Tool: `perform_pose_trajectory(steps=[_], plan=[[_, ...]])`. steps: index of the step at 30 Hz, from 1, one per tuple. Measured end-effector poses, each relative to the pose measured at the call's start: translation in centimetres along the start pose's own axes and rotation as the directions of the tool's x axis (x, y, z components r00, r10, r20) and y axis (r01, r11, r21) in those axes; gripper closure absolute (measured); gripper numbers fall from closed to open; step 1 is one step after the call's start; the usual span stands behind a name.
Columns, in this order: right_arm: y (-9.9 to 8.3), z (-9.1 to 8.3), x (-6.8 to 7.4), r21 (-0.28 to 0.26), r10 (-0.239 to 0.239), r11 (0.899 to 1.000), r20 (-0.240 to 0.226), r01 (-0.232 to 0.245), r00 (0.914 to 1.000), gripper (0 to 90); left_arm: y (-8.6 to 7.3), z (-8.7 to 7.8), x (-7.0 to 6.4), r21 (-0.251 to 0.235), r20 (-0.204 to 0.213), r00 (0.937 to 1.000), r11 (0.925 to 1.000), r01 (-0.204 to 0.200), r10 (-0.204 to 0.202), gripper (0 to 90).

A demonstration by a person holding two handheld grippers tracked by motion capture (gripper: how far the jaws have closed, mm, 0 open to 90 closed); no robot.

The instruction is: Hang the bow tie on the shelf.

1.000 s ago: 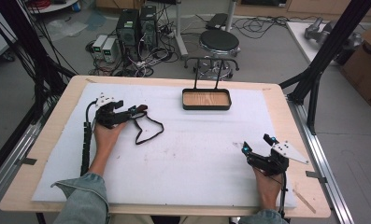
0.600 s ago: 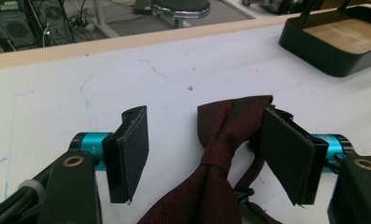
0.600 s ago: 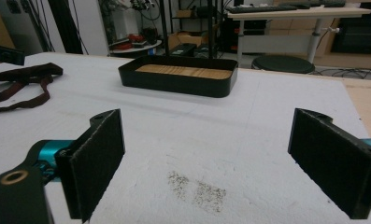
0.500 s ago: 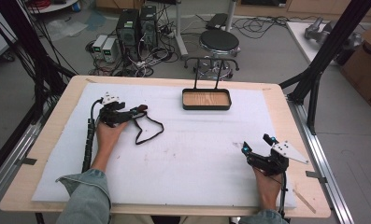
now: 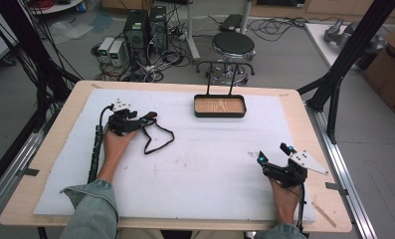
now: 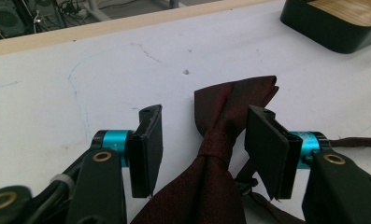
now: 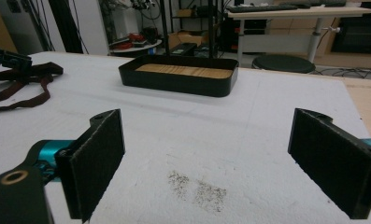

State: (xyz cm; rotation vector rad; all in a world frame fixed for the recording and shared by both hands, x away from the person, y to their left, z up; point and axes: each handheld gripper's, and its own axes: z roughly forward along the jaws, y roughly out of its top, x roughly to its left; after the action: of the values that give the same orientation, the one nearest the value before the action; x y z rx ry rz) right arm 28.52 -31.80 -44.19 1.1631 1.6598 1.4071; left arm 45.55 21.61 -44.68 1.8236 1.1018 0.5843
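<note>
The left tool (image 6: 202, 140) straddles the dark red bow tie (image 6: 220, 140) at the table's (image 5: 210, 169) ten o'clock, jaws apart and seemingly not yet clamped, so lifting remains, while the right tool (image 7: 206, 158) waits wide open, empty.

A shallow black tray (image 5: 220, 113) with a wooden floor sits at the table's far edge, on the white foam mat (image 5: 210, 169). Behind the table (image 5: 294, 99) stand a round black stool (image 5: 233, 45) and two computer towers (image 5: 145, 27) amid tangled cables. At far right, what looks like a cardboard box (image 5: 391, 74).
</note>
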Motion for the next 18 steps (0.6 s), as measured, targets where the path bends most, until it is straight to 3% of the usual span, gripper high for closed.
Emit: perform_pose_trajectory(steps=[10, 18], plan=[[-0.01, 0.01, -0.02, 0.003, 0.001, 1.000, 0.002, -0.001, 1.0000, 10.0, 0.13, 0.45, -0.31, 0.042, 0.005, 0.9997, 0.9988, -0.026, 0.025, 51.0], [-0.01, 0.03, -0.05, 0.002, 0.001, 1.000, 0.003, -0.001, 1.0000, 10.0, 0.12, 0.48, -0.47, 0.053, 0.007, 0.9990, 0.9976, -0.044, 0.044, 65.4]])
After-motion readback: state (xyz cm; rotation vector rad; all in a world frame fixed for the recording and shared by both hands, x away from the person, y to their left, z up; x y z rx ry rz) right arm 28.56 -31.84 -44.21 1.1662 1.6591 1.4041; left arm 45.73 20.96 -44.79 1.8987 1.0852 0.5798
